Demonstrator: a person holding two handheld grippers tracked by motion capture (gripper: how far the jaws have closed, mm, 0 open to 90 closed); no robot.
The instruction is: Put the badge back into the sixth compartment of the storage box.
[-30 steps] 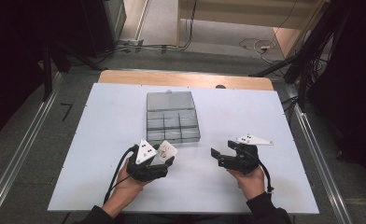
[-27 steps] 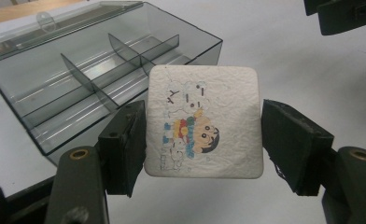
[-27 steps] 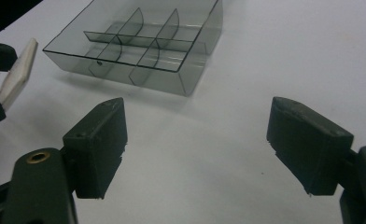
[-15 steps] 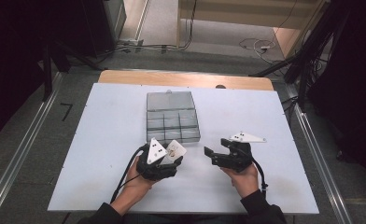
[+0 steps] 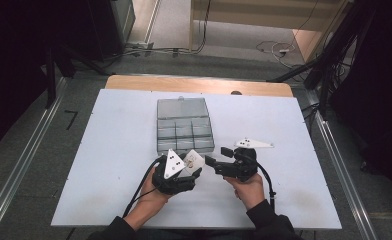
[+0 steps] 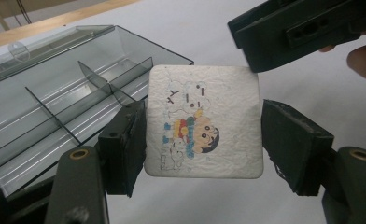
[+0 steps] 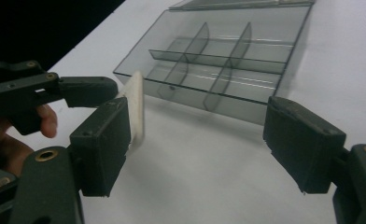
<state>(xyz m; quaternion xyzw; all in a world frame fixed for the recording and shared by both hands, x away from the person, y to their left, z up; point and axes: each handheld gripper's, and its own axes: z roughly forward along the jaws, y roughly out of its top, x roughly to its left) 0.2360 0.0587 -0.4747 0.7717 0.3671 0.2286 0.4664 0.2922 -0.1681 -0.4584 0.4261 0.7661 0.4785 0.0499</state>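
White square paper-textured coaster with cartoon print (image 6: pixel 203 122) sits pinched edgewise in your left claw (image 6: pixel 204 140): light, stiff, slightly compressible. Your right claw (image 7: pixel 197 140), spread, takes its free top edge.

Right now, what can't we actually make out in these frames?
- Coaster: its underside, in the left gripper view; only the cartoon face shows.
- Left tool: contact at the coaster's right edge, same view; a sliver of gap seems to show.
- Organizer box: any small contents, high view, too small; its left part is cut off in the left gripper view.
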